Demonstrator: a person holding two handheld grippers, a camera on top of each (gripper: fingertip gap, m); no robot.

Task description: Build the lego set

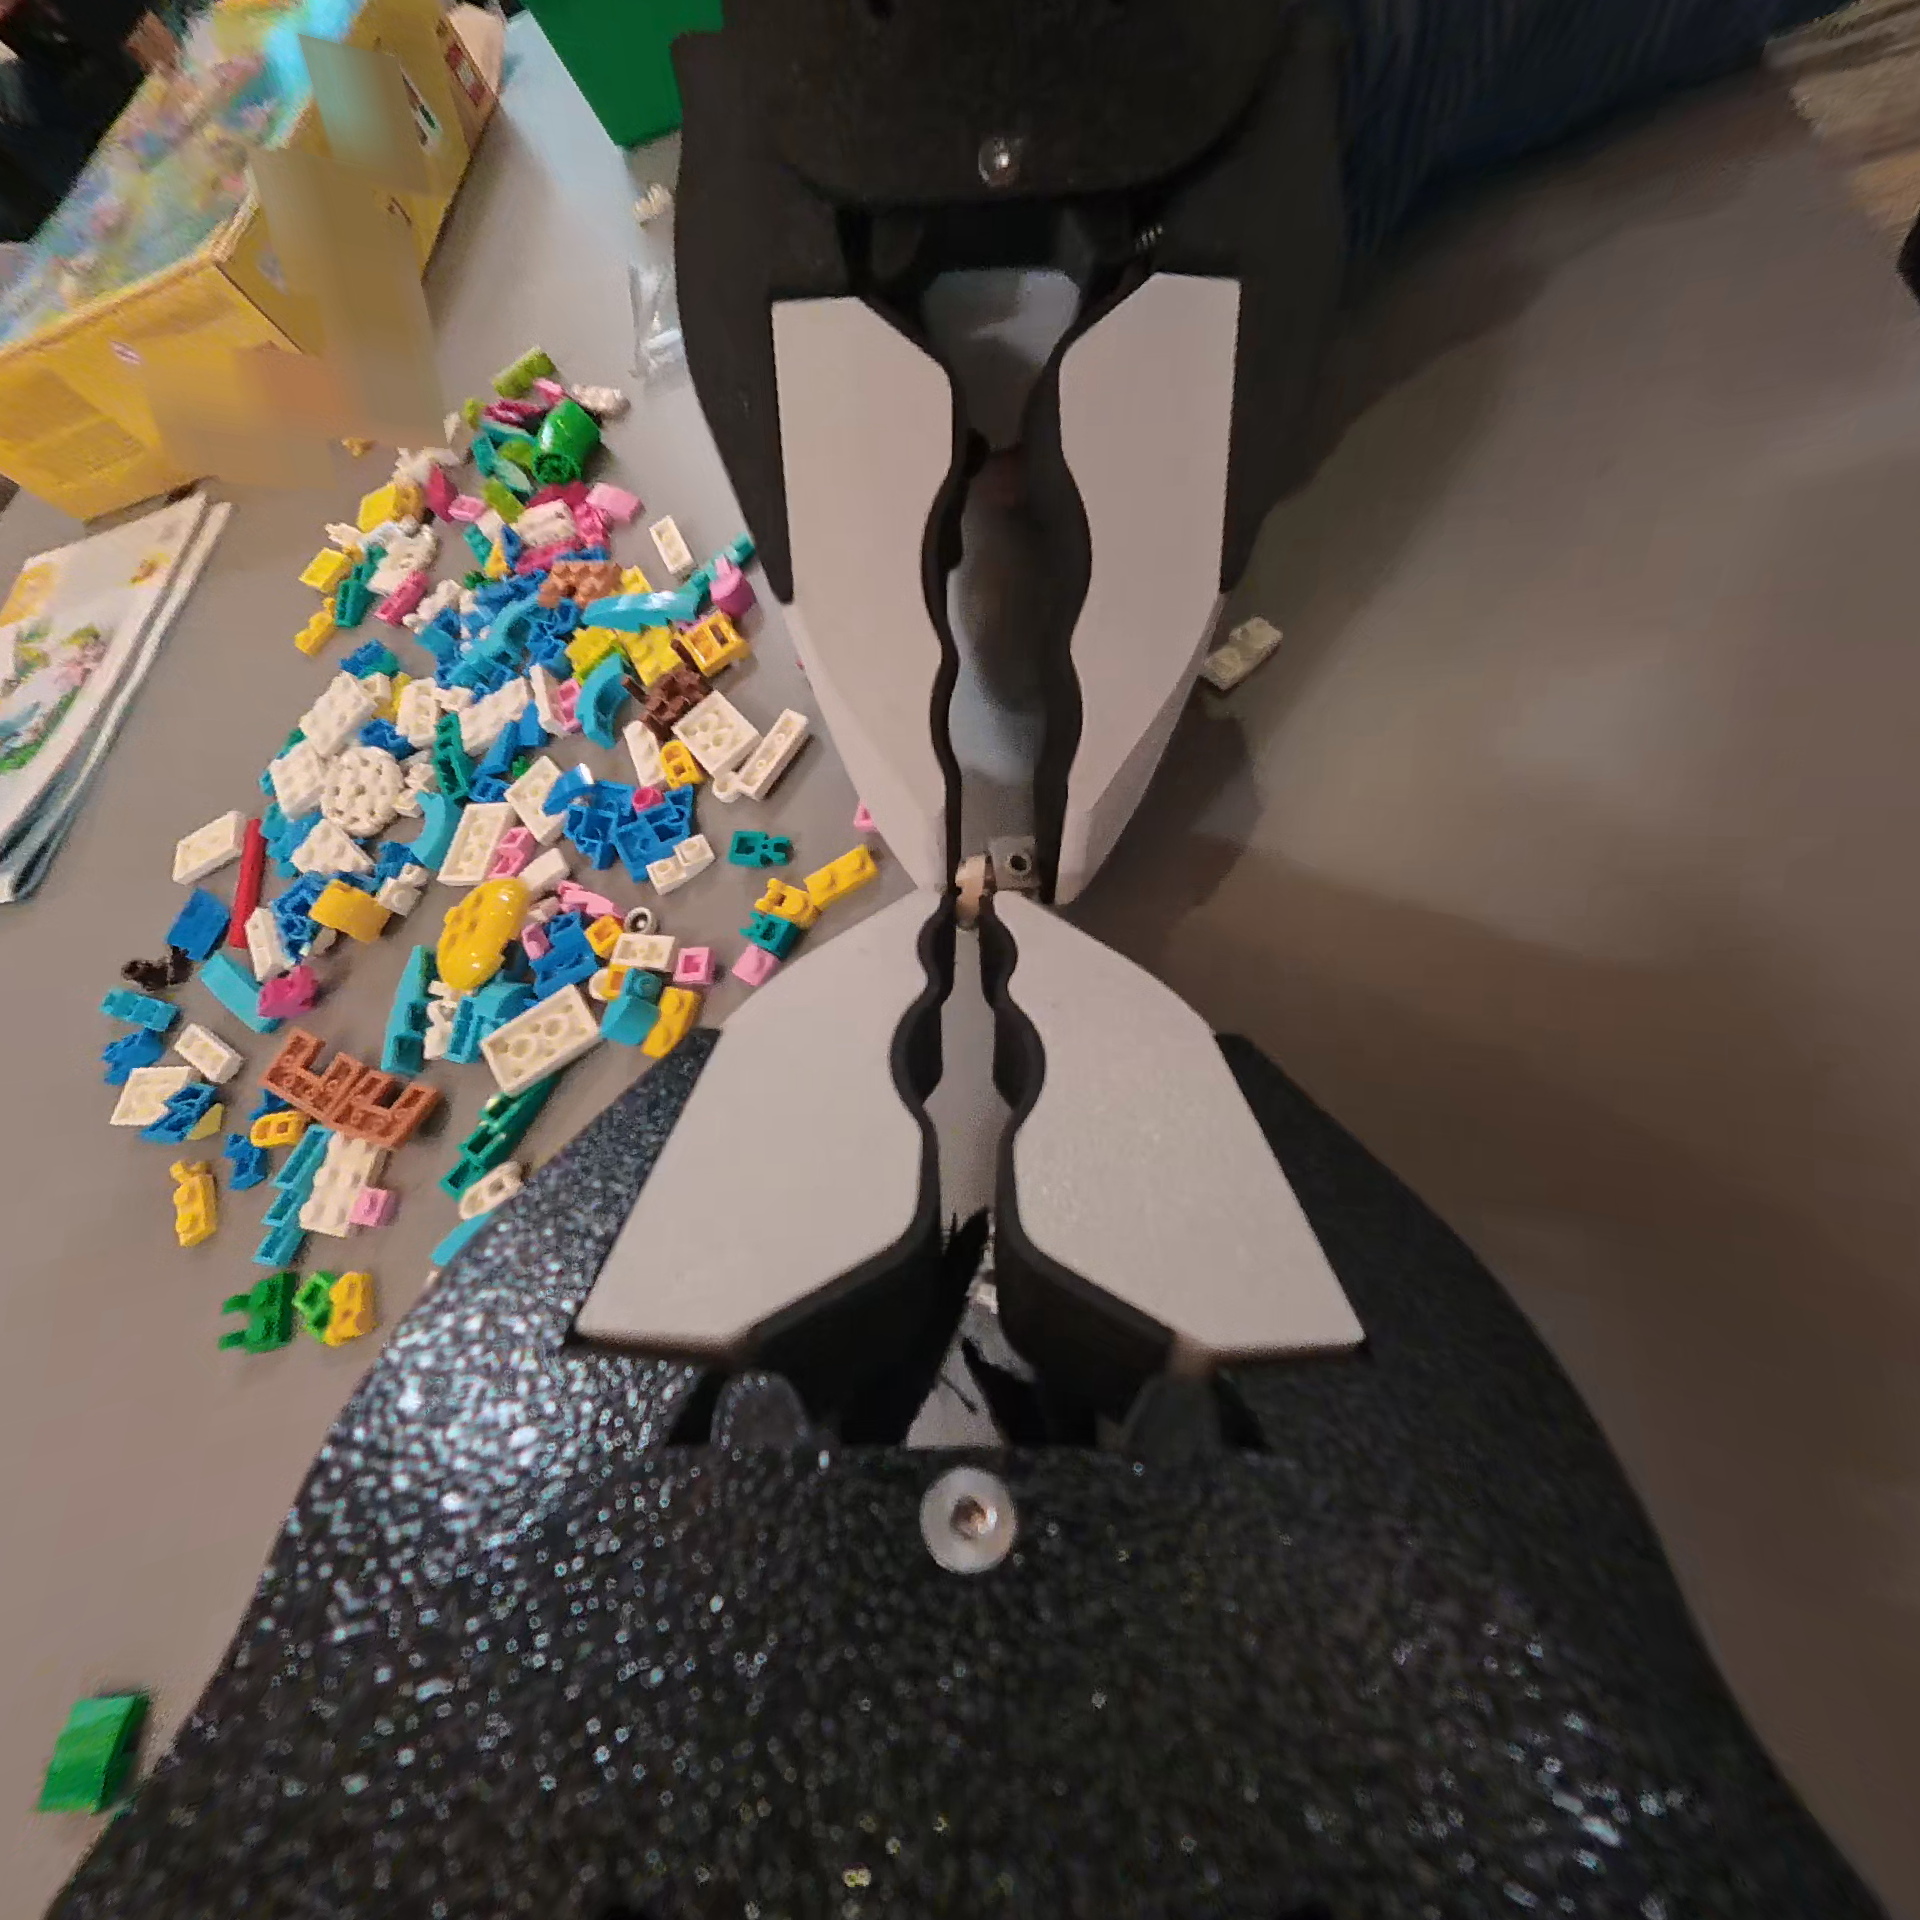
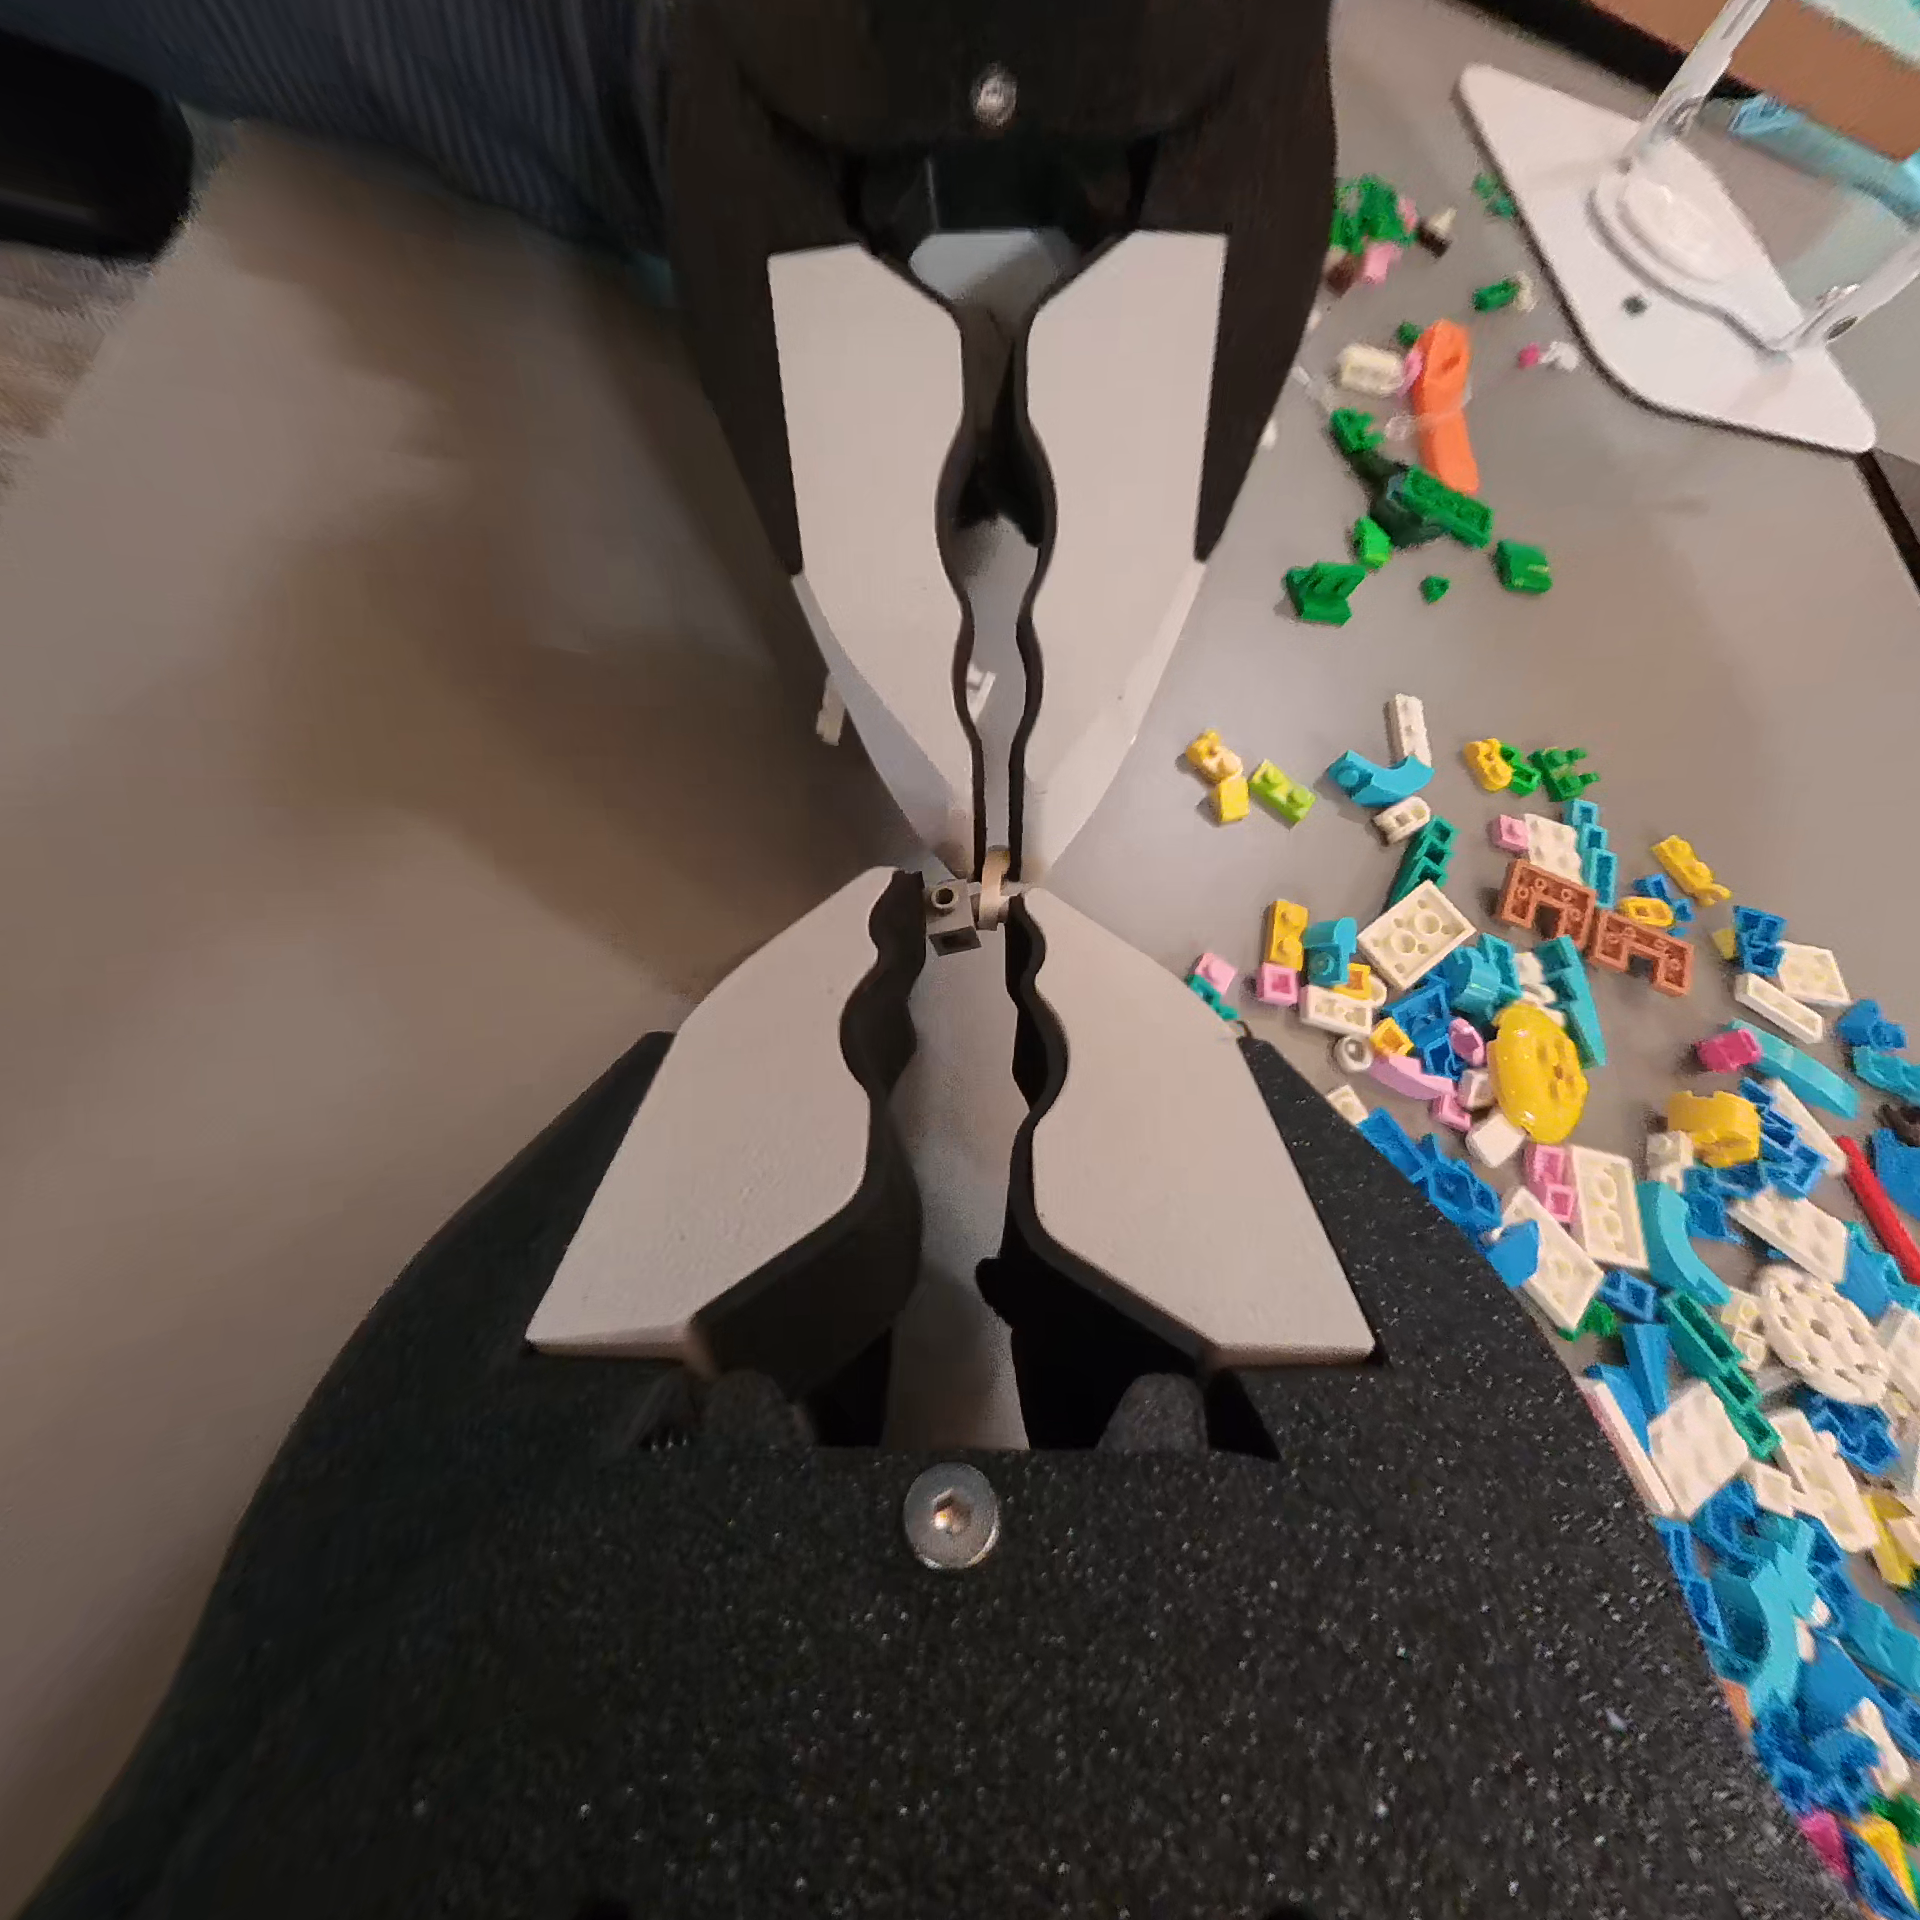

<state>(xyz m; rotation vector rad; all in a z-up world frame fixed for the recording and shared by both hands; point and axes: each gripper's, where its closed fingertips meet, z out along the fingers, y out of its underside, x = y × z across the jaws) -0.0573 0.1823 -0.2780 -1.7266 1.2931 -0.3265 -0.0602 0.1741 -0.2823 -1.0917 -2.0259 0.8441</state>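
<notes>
My two grippers meet tip to tip above the grey table (image 1: pixel 1558 935). My left gripper (image 1: pixel 971 906) is shut on a small tan piece (image 1: pixel 971 881). My right gripper (image 2: pixel 961 920) is shut on a small grey brick (image 2: pixel 951 912). The two pieces touch each other. In the left wrist view the right gripper (image 1: pixel 1003 868) comes in from the top with the grey brick (image 1: pixel 1013 857). In the right wrist view the left gripper (image 2: pixel 994 844) comes in from the top with the tan piece (image 2: pixel 995 883). A pile of loose coloured bricks (image 1: pixel 468 810) lies beside them; it also shows in the right wrist view (image 2: pixel 1610 1143).
A yellow box (image 1: pixel 156 343) and instruction booklets (image 1: pixel 83 665) lie beyond the pile. A lone green brick (image 1: pixel 94 1756) lies near the camera. In the right wrist view, green pieces (image 2: pixel 1423 509), an orange piece (image 2: pixel 1444 405) and a clear stand on a white base (image 2: pixel 1662 260) sit at the back right. Both grippers' tips are close together, under 4 cm apart.
</notes>
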